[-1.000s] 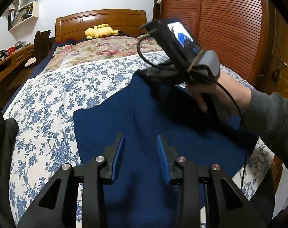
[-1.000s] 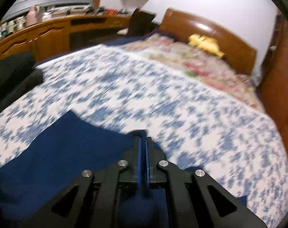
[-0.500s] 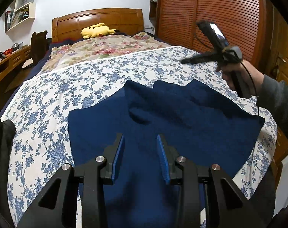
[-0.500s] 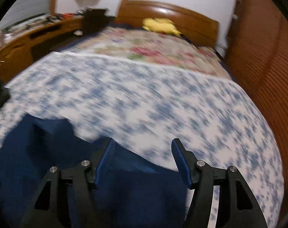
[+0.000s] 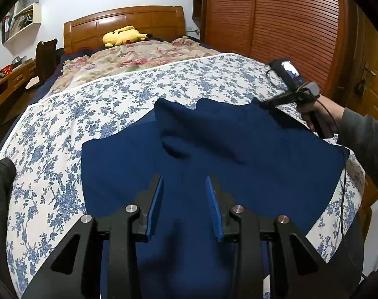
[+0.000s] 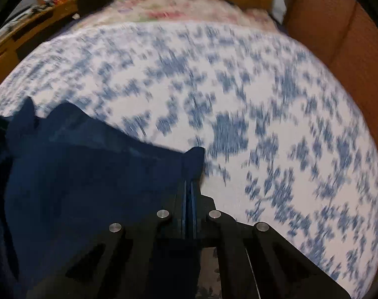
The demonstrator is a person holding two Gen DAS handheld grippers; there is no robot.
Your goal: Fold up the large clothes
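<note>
A large dark blue garment (image 5: 214,154) lies spread on the bed, with a sleeve folded across its upper middle. My left gripper (image 5: 185,194) is open and empty, hovering over the garment's near part. My right gripper (image 6: 189,174) is shut on the garment's far right edge (image 6: 192,154); it also shows in the left wrist view (image 5: 266,104), low at that corner. The right wrist view is blurred.
The bed carries a blue-flowered white sheet (image 5: 64,129) and a floral quilt (image 5: 129,57) at its head, with a yellow plush toy (image 5: 121,36) by the wooden headboard. A wooden wardrobe (image 5: 288,25) stands on the right, a desk (image 5: 4,84) on the left.
My right gripper let go of the sleeve over the garment's middle, swung open to the right, came down and shut on the garment's far right edge. My left gripper has stayed open in place.
</note>
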